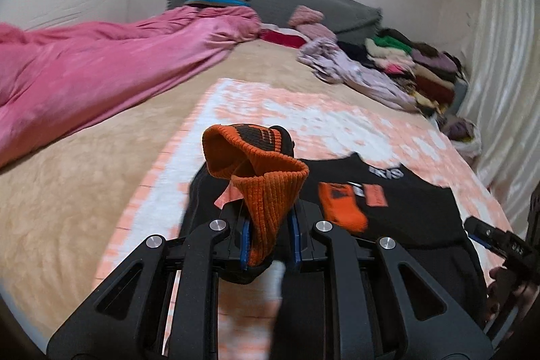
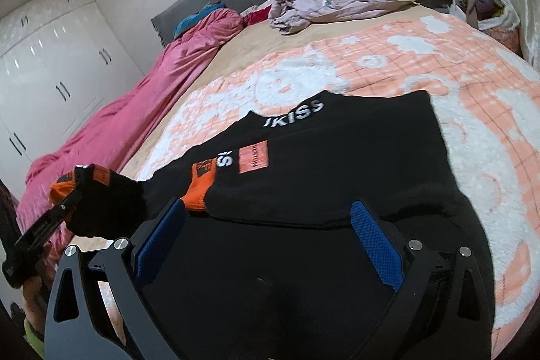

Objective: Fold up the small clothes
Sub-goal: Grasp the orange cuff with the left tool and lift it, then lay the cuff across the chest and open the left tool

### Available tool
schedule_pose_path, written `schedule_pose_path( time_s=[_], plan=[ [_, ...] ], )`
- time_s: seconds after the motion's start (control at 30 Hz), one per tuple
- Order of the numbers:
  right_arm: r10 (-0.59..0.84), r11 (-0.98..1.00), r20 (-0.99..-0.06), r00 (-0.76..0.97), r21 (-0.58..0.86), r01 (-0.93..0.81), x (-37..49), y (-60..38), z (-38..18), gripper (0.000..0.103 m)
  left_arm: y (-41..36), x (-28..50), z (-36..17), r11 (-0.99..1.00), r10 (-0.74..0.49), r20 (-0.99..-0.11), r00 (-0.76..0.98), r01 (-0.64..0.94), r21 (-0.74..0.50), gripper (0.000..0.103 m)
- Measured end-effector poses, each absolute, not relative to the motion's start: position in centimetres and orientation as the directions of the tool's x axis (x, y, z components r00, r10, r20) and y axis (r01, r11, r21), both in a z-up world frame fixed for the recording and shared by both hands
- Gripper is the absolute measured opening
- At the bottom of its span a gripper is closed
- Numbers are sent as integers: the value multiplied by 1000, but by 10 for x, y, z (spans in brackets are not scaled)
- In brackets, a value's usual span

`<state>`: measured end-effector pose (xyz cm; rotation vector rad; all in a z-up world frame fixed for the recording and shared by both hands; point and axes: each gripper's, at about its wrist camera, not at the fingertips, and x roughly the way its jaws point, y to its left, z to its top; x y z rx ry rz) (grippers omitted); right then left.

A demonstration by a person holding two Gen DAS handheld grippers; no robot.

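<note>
While the left gripper (image 1: pixel 268 225) was clamped on the orange cuff of a black-and-orange sock (image 1: pixel 266 184), lifted clear of the bed, the right gripper (image 2: pixel 266 225) hung with its blue pads (image 2: pixel 376 245) spread wide and nothing between them, just above the near edge of a black garment (image 2: pixel 337 164). That garment lay spread flat on the peach-and-white blanket (image 2: pixel 438 56), its white lettering and orange patch facing up. A second orange-cuffed sock (image 2: pixel 200 188) rested on the garment's left part, near the right gripper's left pad. Farther off sat a pink duvet (image 1: pixel 84 73) and, by the headboard, a stack of clothes (image 1: pixel 418 66) with a loose lilac piece before it. Judging by this, the sock pair was not yet joined or folded, and whether the black garment was finished could not be told; most of the work seemed left.
</note>
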<state>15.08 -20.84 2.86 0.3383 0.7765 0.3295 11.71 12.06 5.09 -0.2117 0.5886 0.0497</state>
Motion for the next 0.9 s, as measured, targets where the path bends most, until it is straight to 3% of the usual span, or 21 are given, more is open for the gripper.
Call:
schedule_pose_path(
  time_s=[0.43, 0.9],
  plan=[
    [390, 885, -612, 688, 456, -95, 136, -269, 25, 98, 37, 156, 35, 983, -119, -614, 780, 8, -181, 10],
    [385, 896, -629, 675, 431, -110, 138, -271, 25, 98, 4, 163, -3, 979, -190, -652, 734, 90, -183, 13]
  ],
)
